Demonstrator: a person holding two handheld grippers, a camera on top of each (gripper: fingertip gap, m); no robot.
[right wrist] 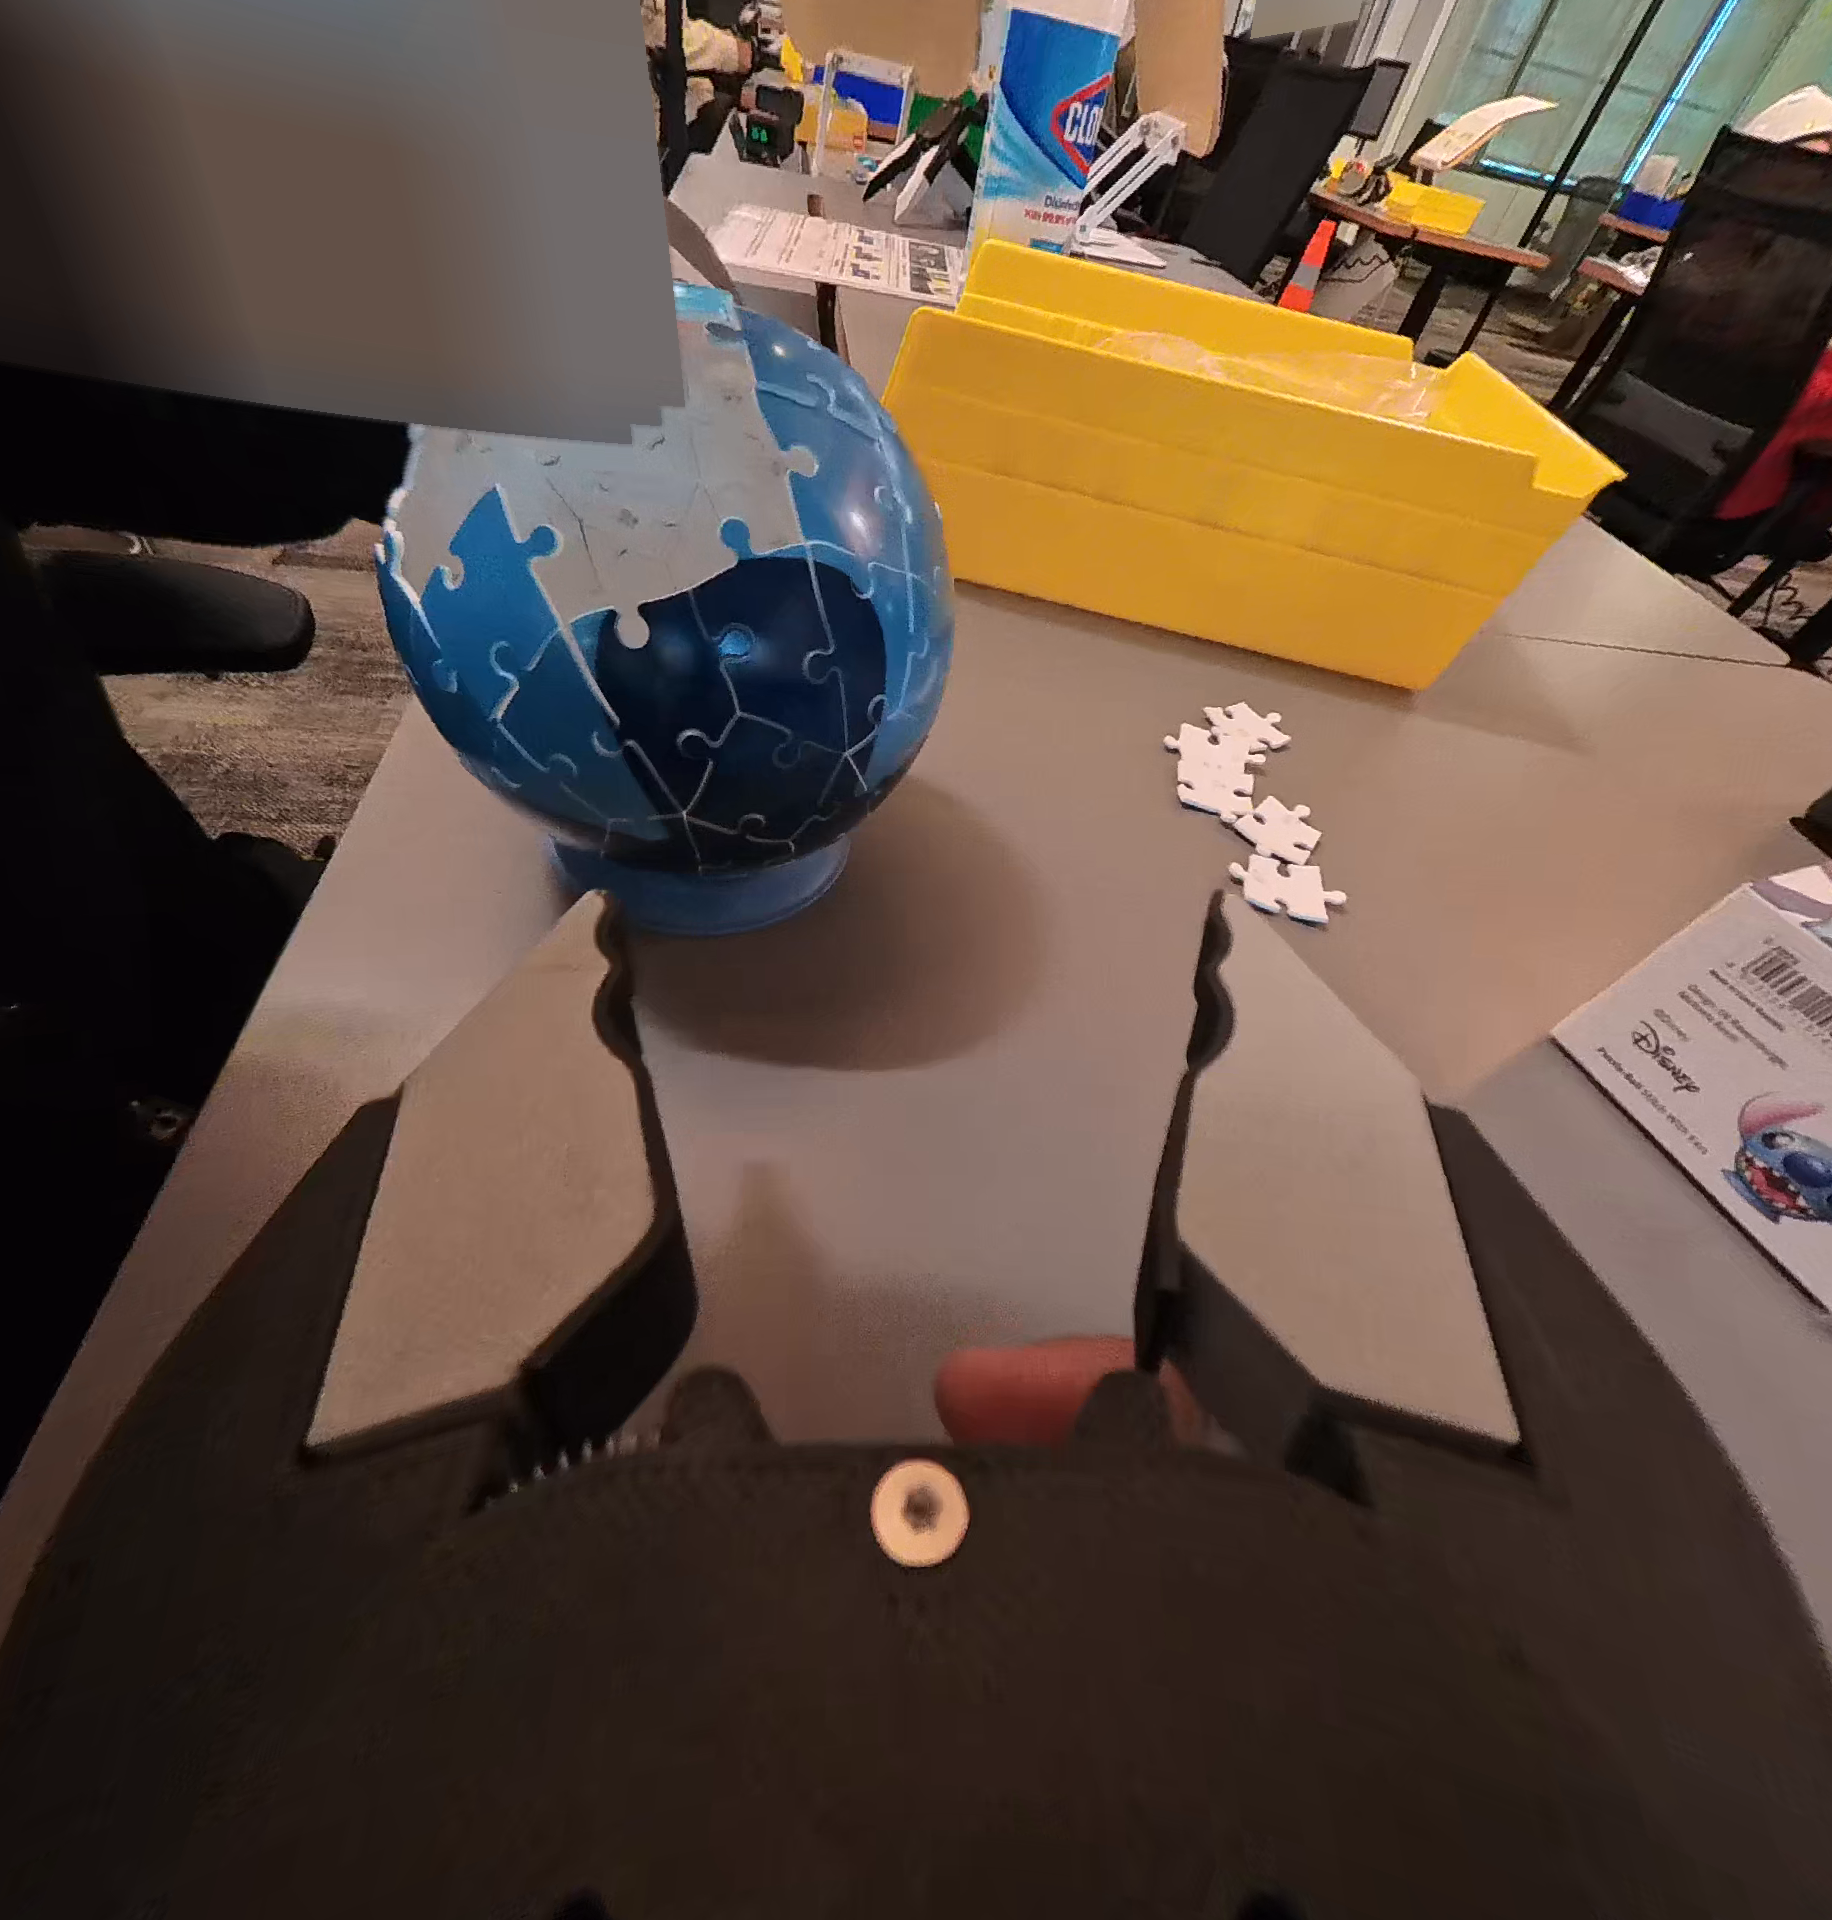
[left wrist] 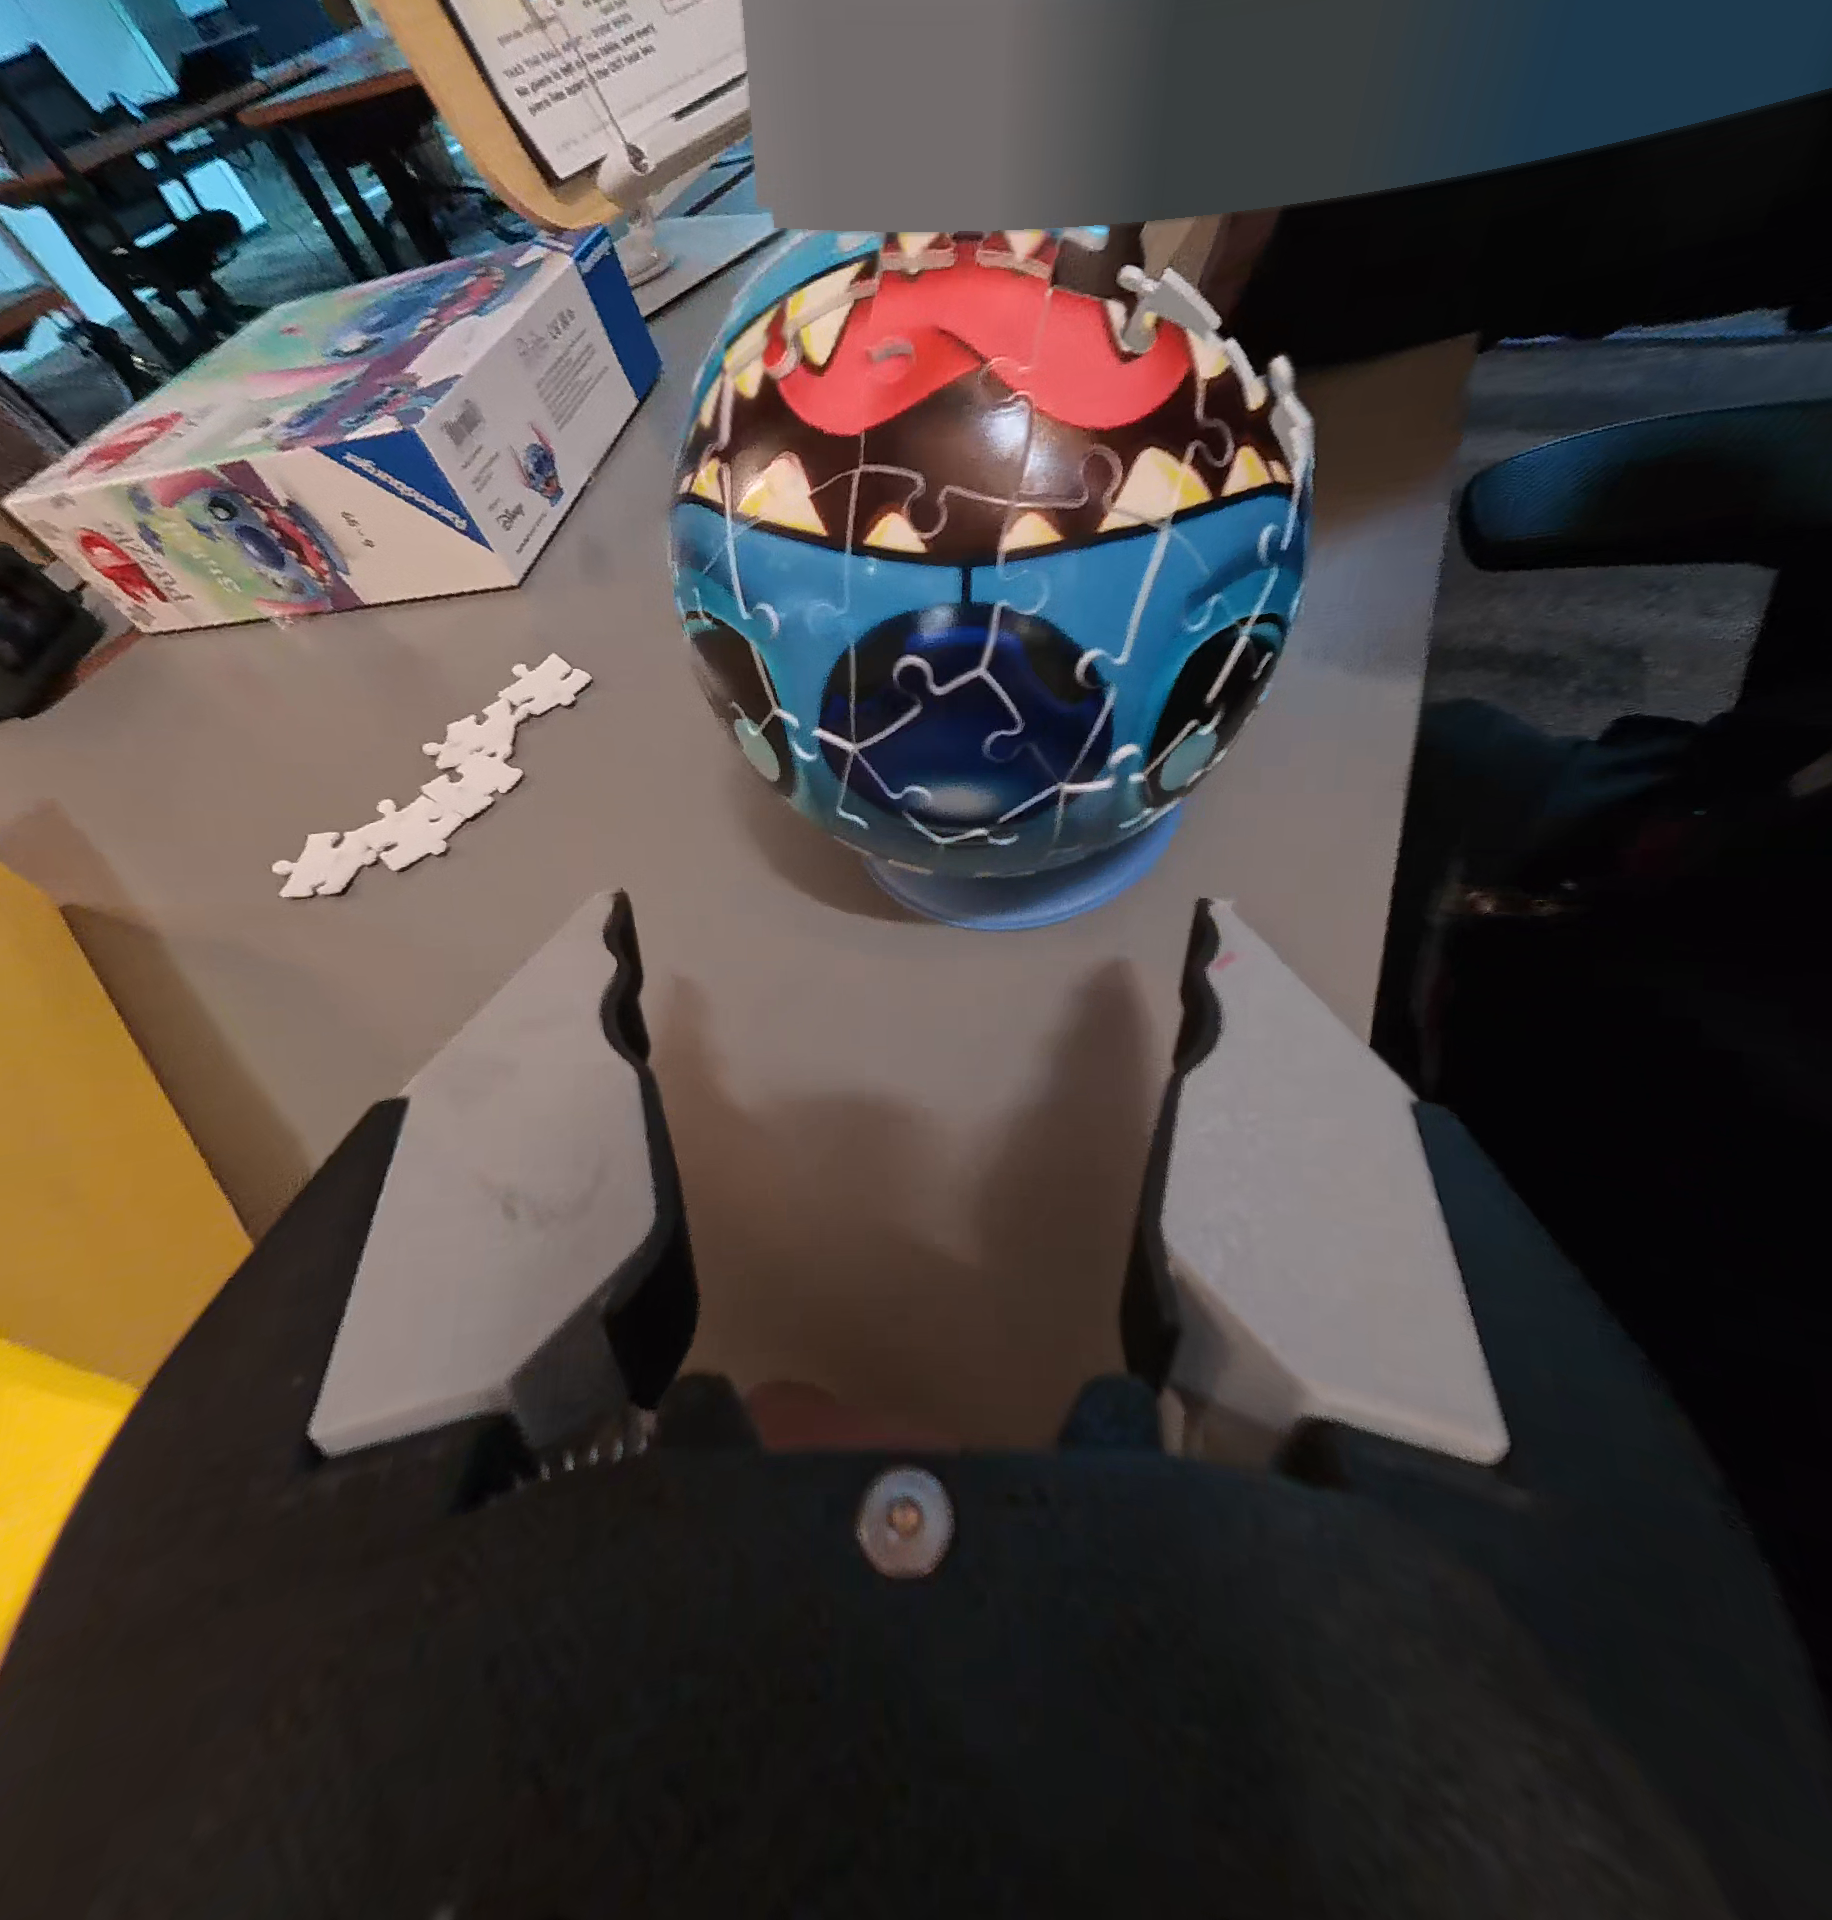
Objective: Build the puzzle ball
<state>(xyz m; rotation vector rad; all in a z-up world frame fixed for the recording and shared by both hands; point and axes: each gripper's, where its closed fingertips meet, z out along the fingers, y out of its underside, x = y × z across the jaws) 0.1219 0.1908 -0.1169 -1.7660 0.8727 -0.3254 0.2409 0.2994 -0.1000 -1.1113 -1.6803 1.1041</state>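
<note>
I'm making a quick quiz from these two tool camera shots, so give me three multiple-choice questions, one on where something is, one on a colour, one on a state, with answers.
1. Where do the loose white puzzle pieces lie?
A. Inside the yellow bin
B. On the grey table
C. On top of the box

2. What colour is the stand under the puzzle ball?
A. Blue
B. Red
C. White

3. What state is the left tool in?
A. Shut on a piece
B. Shut on the ball
C. Open and empty

Answers:
1 B, the pieces lie scattered on the bare table, short of the yellow bin.
2 A, a blue ring shows beneath the ball.
3 C, its jaws stand apart with only table between them.
</note>
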